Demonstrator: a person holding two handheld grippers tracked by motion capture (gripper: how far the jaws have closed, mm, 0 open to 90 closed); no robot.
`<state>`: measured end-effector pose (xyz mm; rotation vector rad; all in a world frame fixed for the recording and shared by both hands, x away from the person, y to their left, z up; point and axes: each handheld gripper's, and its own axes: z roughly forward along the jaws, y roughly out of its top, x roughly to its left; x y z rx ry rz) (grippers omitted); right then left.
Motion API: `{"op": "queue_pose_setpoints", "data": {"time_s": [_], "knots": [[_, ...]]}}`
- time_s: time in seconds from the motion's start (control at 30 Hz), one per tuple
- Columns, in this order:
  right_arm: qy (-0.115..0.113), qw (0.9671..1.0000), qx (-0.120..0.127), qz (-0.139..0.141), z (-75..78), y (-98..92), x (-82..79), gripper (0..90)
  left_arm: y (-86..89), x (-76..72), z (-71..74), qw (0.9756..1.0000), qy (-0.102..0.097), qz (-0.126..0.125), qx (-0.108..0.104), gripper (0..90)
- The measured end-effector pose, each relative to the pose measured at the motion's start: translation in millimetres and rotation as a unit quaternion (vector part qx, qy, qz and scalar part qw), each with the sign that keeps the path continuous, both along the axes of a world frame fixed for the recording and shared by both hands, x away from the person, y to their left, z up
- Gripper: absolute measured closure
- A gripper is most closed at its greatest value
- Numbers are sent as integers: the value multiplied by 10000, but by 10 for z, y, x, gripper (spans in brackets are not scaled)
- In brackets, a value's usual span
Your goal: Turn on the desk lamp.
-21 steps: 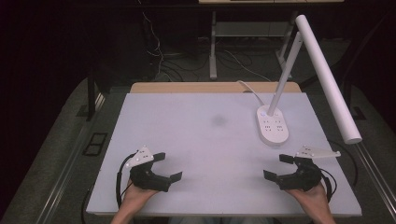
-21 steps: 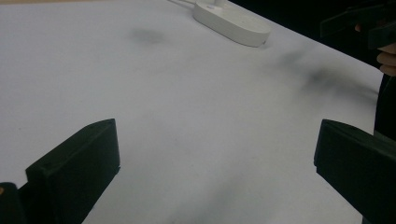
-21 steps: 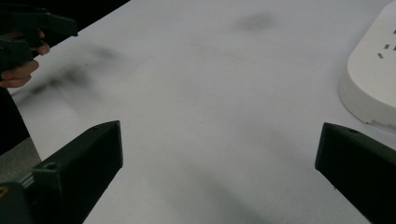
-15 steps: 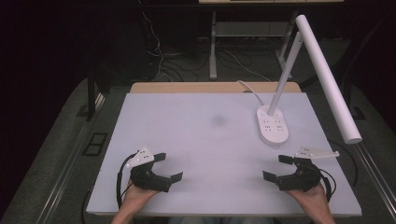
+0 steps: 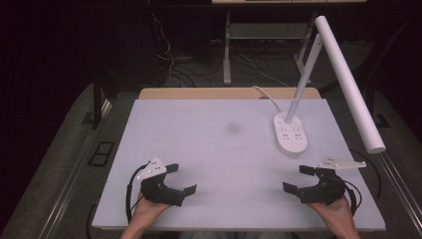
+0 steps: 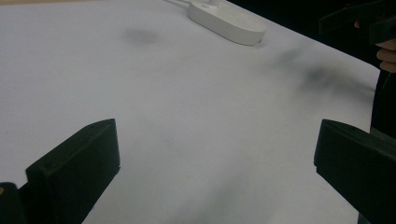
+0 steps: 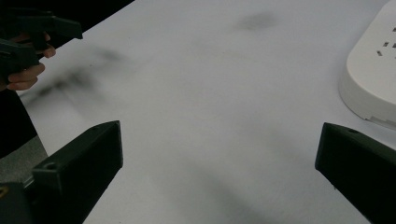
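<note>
My left gripper (image 5: 180, 178) rests near the table's front left, held by a hand, its black jaws spread wide with nothing between them. In the left gripper view the gripper (image 6: 217, 149) looks across bare white tabletop toward the lamp base (image 6: 227, 19). My right gripper (image 5: 298, 179) sits at the front right, also open and empty, jaws pointing toward the middle. From the right gripper view, the gripper (image 7: 219, 149) faces the bare tabletop, with the lamp base (image 7: 373, 79) close at its right.
A white desk lamp stands at the back right: its oval base (image 5: 290, 133) carries sockets, and its long tube head (image 5: 348, 79) slants over the right edge. The white table (image 5: 214, 149) has a faint grey smudge (image 5: 232, 128) mid-back. Cables lie on the floor behind.
</note>
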<state>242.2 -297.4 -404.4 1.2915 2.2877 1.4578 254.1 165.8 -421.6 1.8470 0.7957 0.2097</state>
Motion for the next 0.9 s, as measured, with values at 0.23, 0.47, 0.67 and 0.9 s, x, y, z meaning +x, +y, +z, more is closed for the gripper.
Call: {"op": "queue_pose_setpoints", "data": {"time_s": [0.23,0.47,0.67,0.9], "knots": [[36,10000,-65,11,48,-24,10,5,0,4,-7,10000,-12,-5,16,0],[93,9999,-103,95,98,-13,52,5,-11,23,-23,9999,-53,-42,106,0],[156,9996,-145,168,132,8,106,5,-24,44,-37,9999,-24,-61,147,0],[170,9995,-174,224,176,7,197,5,-13,41,-38,9999,-20,-45,157,0]]}}
